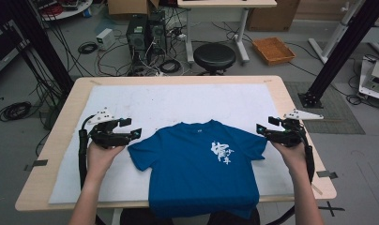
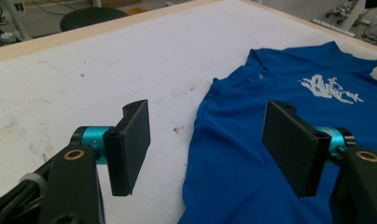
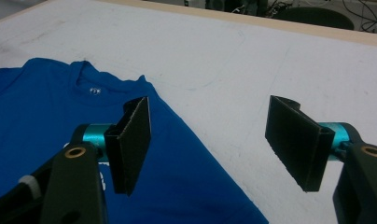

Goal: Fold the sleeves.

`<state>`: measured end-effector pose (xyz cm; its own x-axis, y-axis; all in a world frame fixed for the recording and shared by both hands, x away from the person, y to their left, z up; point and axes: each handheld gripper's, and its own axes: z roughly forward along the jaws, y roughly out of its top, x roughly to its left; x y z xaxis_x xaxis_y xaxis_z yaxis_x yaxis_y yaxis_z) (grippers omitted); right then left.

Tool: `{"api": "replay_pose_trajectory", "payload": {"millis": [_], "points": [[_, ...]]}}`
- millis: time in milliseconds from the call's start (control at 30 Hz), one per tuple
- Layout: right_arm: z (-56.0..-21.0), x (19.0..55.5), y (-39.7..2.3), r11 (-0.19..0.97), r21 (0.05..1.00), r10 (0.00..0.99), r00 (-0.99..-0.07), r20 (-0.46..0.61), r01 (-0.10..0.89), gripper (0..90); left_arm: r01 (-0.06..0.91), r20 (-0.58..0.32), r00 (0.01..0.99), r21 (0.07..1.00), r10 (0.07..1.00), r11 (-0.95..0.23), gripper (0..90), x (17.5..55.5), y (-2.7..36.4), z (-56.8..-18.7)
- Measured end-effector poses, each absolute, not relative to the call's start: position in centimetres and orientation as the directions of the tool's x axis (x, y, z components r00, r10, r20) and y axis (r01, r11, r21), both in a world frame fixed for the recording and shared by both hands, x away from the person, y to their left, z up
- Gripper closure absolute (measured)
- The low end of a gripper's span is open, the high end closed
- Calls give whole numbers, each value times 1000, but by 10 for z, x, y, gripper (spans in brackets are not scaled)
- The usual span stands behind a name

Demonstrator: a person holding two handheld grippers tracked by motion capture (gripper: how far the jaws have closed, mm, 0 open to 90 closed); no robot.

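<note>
A blue T-shirt [image 1: 201, 168] lies flat, front up, on the white mat [image 1: 178, 101] that covers most of the wooden table [image 1: 65, 117], and everything here is placed from that shirt. Its collar points to the far side of the table; its hem hangs over the near edge, toward the person. White lettering [image 1: 223, 152] sits on the chest.

Left of the shirt, the left hand [image 1: 101, 157] holds the left gripper [image 1: 132, 127] just off the sleeve end, jaws wide apart with nothing between them. In the left gripper view one jaw stands over bare mat and the other over the blue sleeve cloth, and the mat there is smudged and scuffed but otherwise bare.

Beyond the collar the mat runs open all the way to the far table edge, so there is plenty of clear surface on that side. Past that edge a round black stool [image 1: 215, 56] stands on the floor, with computer towers [image 1: 145, 33] and loose cables left of it and an orange tray [image 1: 273, 50] to its right.

Right of the shirt, the right hand [image 1: 291, 154] holds the right gripper [image 1: 266, 125] just by the other sleeve, jaws likewise spread and empty. In the right gripper view one jaw hangs over the shoulder cloth, the other over bare mat. Only a narrow strip of mat and wood remains between that sleeve and the table's right edge.
</note>
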<state>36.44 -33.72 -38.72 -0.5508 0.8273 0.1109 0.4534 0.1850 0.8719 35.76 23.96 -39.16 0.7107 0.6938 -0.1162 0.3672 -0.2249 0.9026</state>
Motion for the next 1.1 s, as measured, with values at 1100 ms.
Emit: {"api": "replay_pose_trajectory", "payload": {"millis": [1100], "points": [[-387,369,-327,207,860,833,-545,95,466,320,419,-148,695,879,704,-229,346,351,252,-406]]}}
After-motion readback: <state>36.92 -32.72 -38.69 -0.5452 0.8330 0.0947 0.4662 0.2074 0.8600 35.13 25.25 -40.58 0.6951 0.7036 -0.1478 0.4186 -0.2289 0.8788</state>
